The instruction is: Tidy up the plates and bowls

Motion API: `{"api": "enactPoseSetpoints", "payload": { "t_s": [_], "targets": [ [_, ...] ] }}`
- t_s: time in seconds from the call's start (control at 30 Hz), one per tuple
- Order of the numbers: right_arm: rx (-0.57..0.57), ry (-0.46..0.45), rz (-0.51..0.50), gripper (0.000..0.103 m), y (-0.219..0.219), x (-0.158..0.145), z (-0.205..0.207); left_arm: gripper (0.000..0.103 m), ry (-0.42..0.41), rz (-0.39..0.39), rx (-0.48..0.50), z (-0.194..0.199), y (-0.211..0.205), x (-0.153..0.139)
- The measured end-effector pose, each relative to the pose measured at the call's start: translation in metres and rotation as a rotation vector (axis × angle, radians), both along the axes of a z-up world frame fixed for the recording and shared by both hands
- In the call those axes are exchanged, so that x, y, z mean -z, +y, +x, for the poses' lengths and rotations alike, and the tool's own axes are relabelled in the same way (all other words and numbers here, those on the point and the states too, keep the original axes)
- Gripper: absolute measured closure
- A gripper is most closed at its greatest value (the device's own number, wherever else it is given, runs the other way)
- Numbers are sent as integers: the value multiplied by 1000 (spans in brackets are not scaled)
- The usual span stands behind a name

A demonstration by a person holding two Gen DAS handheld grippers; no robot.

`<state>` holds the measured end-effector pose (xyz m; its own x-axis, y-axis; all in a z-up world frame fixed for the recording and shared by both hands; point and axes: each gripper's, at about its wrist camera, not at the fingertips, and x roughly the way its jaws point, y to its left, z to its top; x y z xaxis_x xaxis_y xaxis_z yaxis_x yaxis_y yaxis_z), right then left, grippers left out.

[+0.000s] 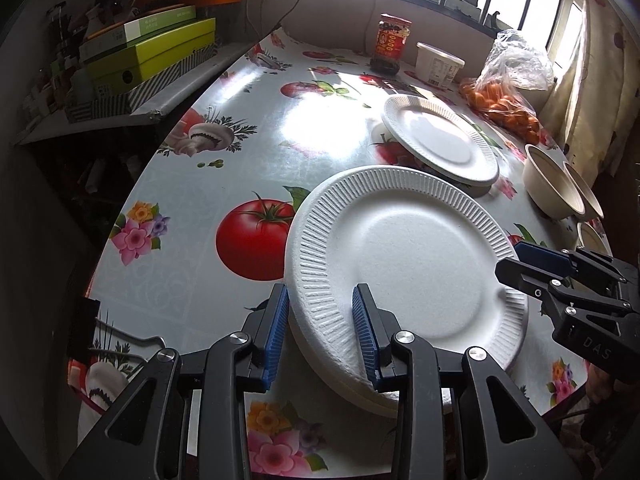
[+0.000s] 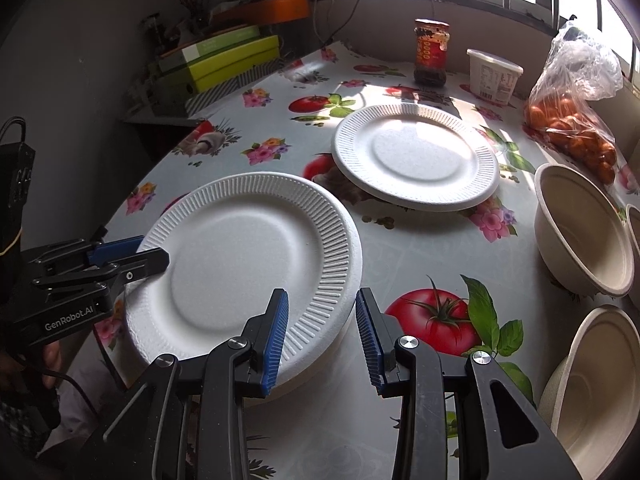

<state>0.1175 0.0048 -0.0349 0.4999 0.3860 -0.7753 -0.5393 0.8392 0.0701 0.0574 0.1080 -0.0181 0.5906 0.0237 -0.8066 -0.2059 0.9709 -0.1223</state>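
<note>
left gripper (image 1: 320,332): jaws straddle near plate (image 1: 404,268) rim, squeeze unclear | right gripper (image 2: 322,338): same, opposite rim | far plate (image 2: 416,156) dead ahead, right gripper nearer

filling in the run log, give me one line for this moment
left tool: straddles near plate rim | right tool: straddles opposite rim | far plate: on table, apart | bowls: right side

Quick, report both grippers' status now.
Left gripper: jaws straddle the near plate's rim; grip cannot be told.
Right gripper: same plate's opposite rim; grip cannot be told.
</note>
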Motion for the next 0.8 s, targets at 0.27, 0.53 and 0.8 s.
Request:
{"api": "enactPoseSetpoints", "payload": {
  "t_s": [0.27, 0.53, 0.8],
  "targets": [
    [2, -7, -17, 69, 0, 5, -3, 68, 5, 2, 1, 0, -2, 3],
    [2, -5, -18, 69, 1, 6, -3, 68, 8, 7, -3, -1, -1, 5],
    [9, -8, -20, 68, -1, 7, -3, 68, 10, 5, -4, -1, -1, 6]
  ]
}}
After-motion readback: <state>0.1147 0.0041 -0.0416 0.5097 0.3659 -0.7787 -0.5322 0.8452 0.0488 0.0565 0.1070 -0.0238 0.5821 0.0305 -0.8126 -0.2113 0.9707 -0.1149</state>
